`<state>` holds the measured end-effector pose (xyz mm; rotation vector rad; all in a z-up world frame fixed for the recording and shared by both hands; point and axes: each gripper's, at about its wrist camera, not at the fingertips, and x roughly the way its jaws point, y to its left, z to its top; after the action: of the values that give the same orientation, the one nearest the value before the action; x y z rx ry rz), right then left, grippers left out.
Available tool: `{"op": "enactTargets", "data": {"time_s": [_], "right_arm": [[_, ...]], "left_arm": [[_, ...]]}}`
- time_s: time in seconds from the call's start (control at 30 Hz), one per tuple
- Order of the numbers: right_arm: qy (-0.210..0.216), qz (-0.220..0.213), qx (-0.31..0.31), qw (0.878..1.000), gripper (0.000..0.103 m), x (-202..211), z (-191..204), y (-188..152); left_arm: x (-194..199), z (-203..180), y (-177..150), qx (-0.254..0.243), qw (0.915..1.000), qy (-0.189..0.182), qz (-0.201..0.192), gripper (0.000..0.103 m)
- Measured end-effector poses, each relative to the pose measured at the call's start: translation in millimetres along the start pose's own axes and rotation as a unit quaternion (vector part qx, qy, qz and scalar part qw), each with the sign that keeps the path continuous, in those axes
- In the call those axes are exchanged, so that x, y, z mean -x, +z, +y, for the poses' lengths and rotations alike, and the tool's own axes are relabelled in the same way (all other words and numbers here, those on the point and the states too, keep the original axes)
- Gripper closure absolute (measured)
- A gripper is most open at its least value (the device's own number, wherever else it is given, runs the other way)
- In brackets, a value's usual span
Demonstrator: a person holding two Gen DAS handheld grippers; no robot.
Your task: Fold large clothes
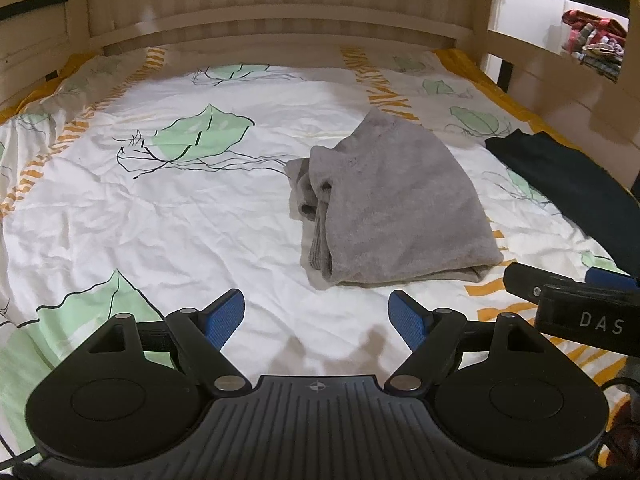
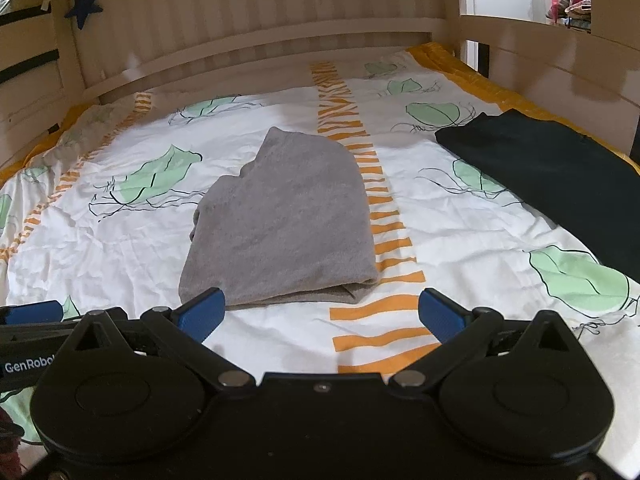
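Currently folded grey fleece garment (image 2: 280, 220) lies mid-bed on the leaf-print white sheet (image 1: 140, 208); dark folded cloth (image 2: 560, 176) right of it. Left gripper (image 1: 316, 316) and right gripper (image 2: 320, 312) just short of it, jaws spread, empty.

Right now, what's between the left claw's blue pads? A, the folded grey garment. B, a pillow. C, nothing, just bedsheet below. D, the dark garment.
C: the left claw stands open over bare bedsheet; the folded grey garment lies beyond its tips and the dark garment off to the right.
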<state>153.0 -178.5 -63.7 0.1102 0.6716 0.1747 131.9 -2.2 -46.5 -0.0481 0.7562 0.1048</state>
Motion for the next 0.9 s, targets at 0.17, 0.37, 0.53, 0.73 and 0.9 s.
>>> {"op": "enactTargets", "data": {"time_s": [0.17,0.37,0.53,0.73,0.9], "right_arm": [[0.002,0.003,0.000,1.000,0.001,-1.9,-0.3,0.4],[0.003,0.006,-0.001,1.000,0.001,-2.8,-0.1,0.9],[0.003,0.006,-0.001,1.000,0.001,-3.6,-0.9,1.1],[0.004,0.010,-0.005,1.000,0.001,-6.6,-0.7,-2.2],[0.004,0.014,-0.007,1.000,0.001,-8.3,0.6,-4.3]], "left_arm": [[-0.5,0.5,0.0,0.002,1.0000,0.000,0.001,0.025],[-1.7,1.3,0.6,0.000,1.0000,0.000,0.003,0.025],[-3.9,1.5,-0.2,-0.002,1.0000,-0.002,0.005,0.025],[-5.7,-0.8,-1.5,-0.002,1.0000,-0.002,0.009,0.025],[-7.3,-0.9,-2.0,-0.002,0.9999,-0.004,0.014,0.025]]}}
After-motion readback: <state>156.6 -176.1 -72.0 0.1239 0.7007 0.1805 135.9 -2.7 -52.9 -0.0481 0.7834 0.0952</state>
